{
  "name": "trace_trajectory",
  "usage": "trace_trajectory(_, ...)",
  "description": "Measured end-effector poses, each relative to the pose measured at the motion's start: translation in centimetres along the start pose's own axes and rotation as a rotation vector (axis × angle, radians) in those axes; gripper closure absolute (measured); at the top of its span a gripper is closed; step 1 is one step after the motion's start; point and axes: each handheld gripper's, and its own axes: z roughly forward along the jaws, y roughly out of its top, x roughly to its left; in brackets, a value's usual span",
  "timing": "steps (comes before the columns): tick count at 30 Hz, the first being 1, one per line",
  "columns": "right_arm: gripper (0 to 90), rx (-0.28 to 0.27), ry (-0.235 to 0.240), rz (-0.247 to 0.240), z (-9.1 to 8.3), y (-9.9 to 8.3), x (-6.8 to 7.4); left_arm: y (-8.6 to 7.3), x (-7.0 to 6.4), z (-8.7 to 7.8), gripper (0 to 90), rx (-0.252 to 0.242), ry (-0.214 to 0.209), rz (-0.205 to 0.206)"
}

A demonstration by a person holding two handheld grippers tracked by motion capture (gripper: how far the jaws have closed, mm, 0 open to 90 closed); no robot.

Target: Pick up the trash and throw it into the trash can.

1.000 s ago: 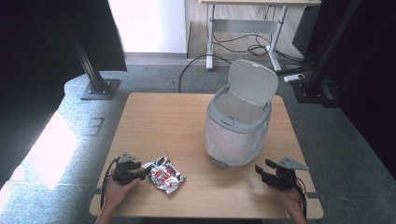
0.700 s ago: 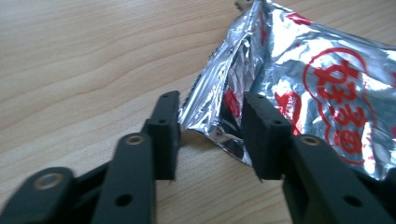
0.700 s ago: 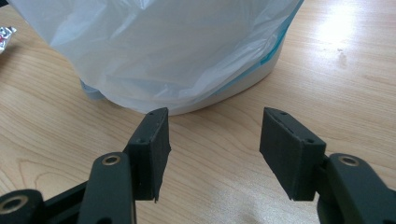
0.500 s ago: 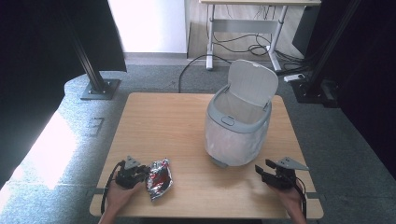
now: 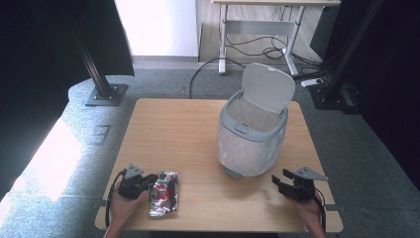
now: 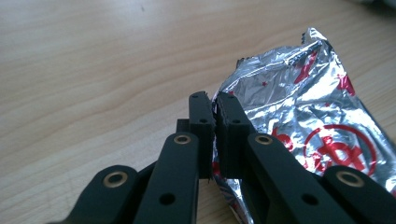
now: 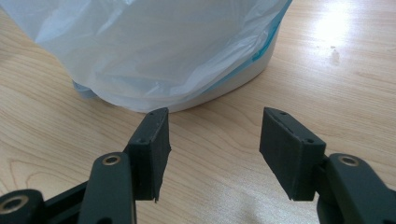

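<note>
At the near left edge of the light wooden table (image 5: 188,129), the left gripper (image 6: 214,105) pinches the edge of a crinkled silver-and-red foil wrapper (image 6: 299,112) lying flat, while the right gripper (image 7: 214,140), jaws spread wide and empty, faces the white bag-lined lidded bin (image 5: 252,134) near right

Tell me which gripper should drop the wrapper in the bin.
Left. The left gripper is already shut on the crumpled silver-and-red foil wrapper; the right gripper is open beside the lidded white bin.
</note>
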Motion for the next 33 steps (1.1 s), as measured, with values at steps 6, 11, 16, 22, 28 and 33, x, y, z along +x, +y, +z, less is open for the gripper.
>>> trace_trajectory(6, 41.7, 0.005, 0.001, -0.001, 0.0, 0.0, 0.0, 0.4, 0.8, -1.4, 86.5, -0.046, -0.021, -0.046)
trace_trajectory(11, 41.7, 0.005, -0.002, 0.009, 0.0, -0.1, -0.2, 0.8, 1.2, -2.3, 86.8, -0.082, -0.030, -0.067)
trace_trajectory(16, 41.8, 0.005, -0.001, 0.016, 0.0, -0.1, -0.3, 1.5, 1.1, -3.2, 87.0, -0.106, -0.042, -0.070)
trace_trajectory(22, 41.8, 0.011, 0.001, 0.018, 0.0, -0.2, -0.4, 3.2, 0.6, -3.8, 87.2, -0.119, -0.071, -0.050)
trace_trajectory(28, 41.8, 0.022, 0.002, 0.019, 0.3, -0.3, -0.5, 5.8, 0.2, -5.3, 87.3, -0.153, -0.099, -0.034)
trace_trajectory(33, 41.8, 0.026, 0.005, 0.018, 0.3, -0.4, -0.5, 7.4, -0.3, -6.1, 87.3, -0.170, -0.106, -0.018)
